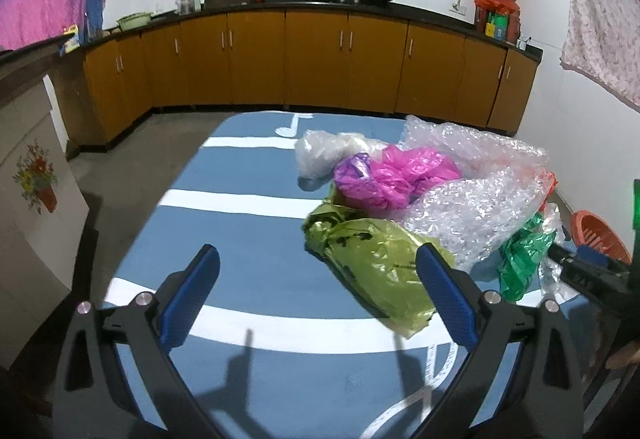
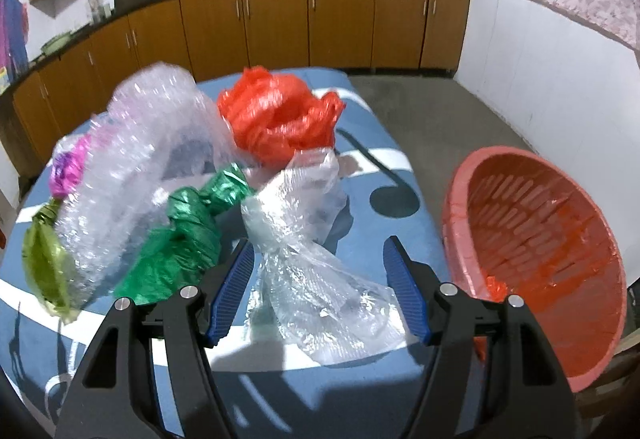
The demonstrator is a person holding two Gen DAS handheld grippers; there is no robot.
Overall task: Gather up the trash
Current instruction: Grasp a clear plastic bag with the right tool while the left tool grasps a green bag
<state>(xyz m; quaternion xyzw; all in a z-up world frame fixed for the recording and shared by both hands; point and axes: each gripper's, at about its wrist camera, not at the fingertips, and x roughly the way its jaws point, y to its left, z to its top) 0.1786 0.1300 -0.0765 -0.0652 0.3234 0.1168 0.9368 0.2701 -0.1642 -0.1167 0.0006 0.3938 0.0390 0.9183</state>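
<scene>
Crumpled plastic trash lies on a blue table [image 1: 248, 239] with white stripes. In the left wrist view my left gripper [image 1: 316, 259] is open and empty, with a yellow-green bag [image 1: 380, 271] just by its right finger. Behind are a pink bag [image 1: 400, 175], bubble wrap [image 1: 480, 207], a whitish bag [image 1: 324, 151] and a green bag [image 1: 520, 259]. In the right wrist view my right gripper [image 2: 320, 251] is open, its fingers on either side of a clear plastic bag [image 2: 316, 279]. A green bag [image 2: 184, 239], bubble wrap [image 2: 140, 159] and a red bag [image 2: 280, 115] lie beyond it.
An orange slotted basket [image 2: 536, 251] stands off the table's right edge; it also shows in the left wrist view [image 1: 596, 231]. Brown kitchen cabinets [image 1: 316, 59] with woks on the counter line the far wall. A white cabinet [image 1: 32, 199] stands at the left.
</scene>
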